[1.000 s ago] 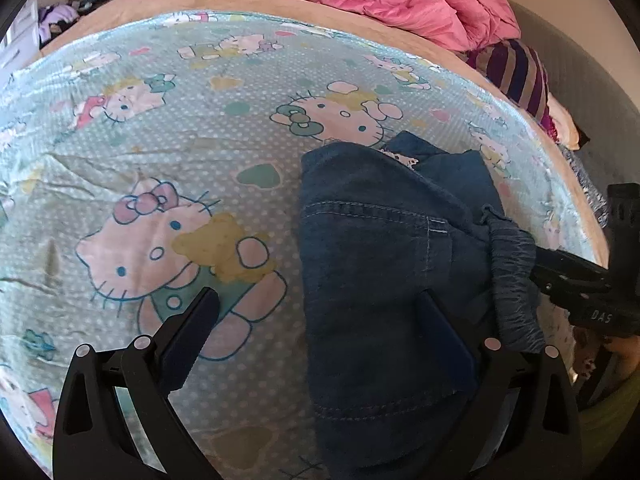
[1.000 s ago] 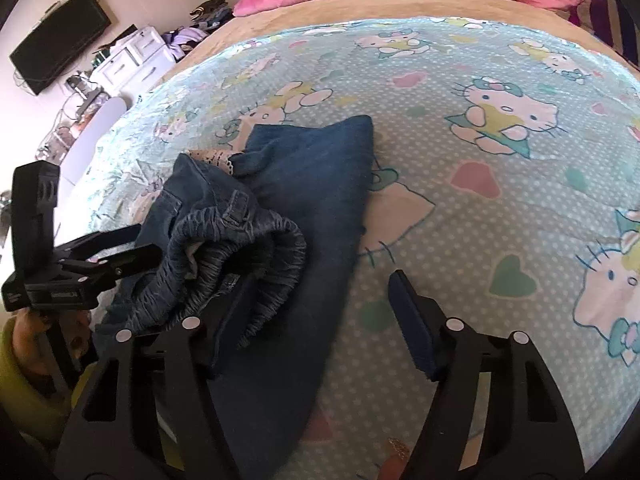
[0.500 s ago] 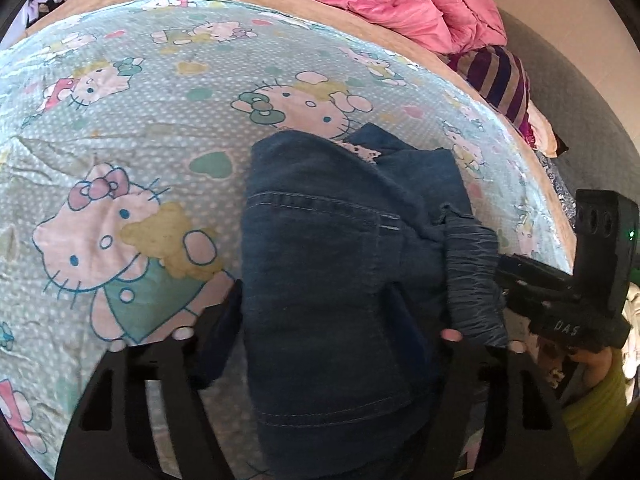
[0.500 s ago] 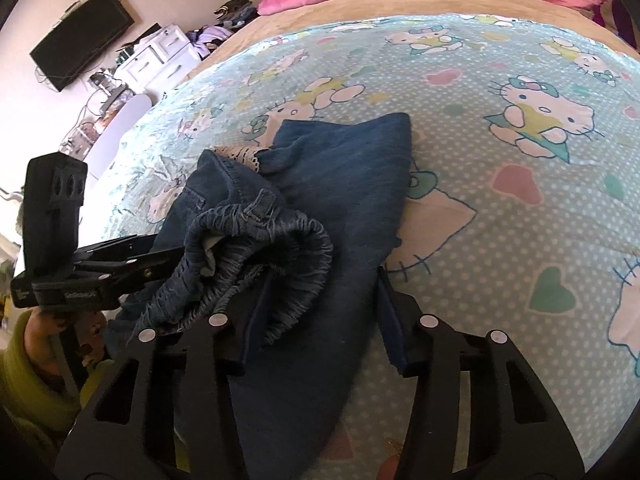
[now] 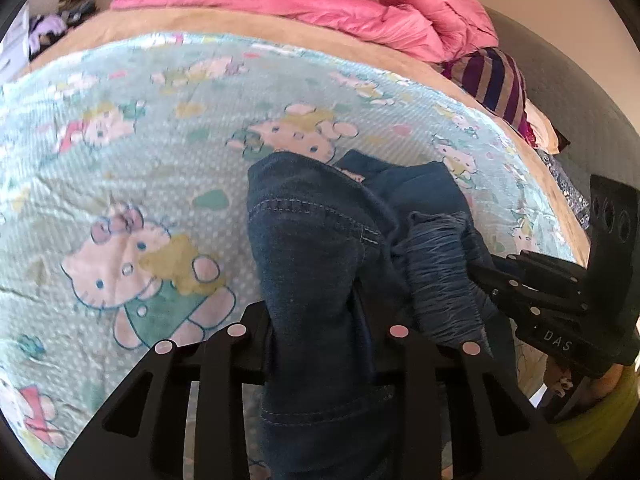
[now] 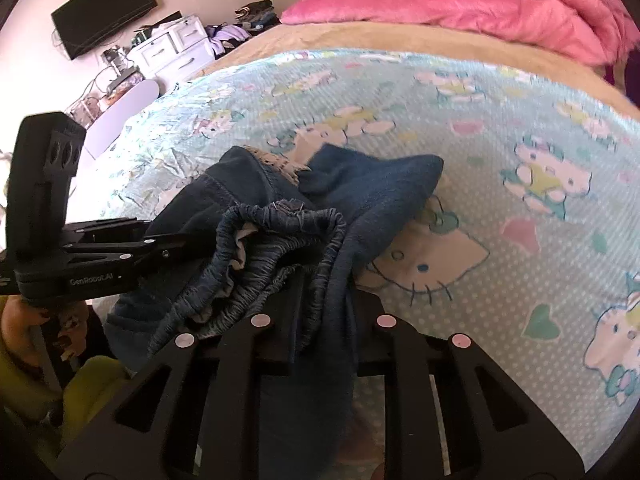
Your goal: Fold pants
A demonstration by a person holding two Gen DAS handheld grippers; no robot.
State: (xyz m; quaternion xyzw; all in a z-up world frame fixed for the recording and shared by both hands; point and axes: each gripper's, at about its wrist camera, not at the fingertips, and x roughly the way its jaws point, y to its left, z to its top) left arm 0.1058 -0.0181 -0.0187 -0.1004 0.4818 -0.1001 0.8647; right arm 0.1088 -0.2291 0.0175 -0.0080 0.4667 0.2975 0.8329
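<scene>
We have the pants (image 5: 316,264) in both grippers at the near edge of the bed, the rest of the denim bunched on the cartoon-cat blanket (image 5: 132,184) toward the pink duvet (image 5: 304,4). The left gripper (image 5: 316,320) has just been closing, and its jaws now pinch a thick fold of dark denim between them. The right gripper (image 6: 320,312) has also just been closing, and its jaws pinch the fabric just below the gathered elastic waistband (image 6: 280,236).

As we judge it, this is the lift before a fold. To do it well, we should raise both grips evenly and keep them well apart, so the waist stretches flat instead of sagging between them. We should check that each pinch holds all layers, then let the crumpled legs drag straight across the blanket.

The left wrist view shows the stitched seam (image 5: 316,216) and the striped cushion (image 5: 492,84) beside the duvet. Only the right wrist view shows the open waistband with its pale lining, the lace trim (image 6: 276,160) on the far side of the pants, and the white dresser (image 6: 172,48) and wall screen (image 6: 104,8) past the bed.
</scene>
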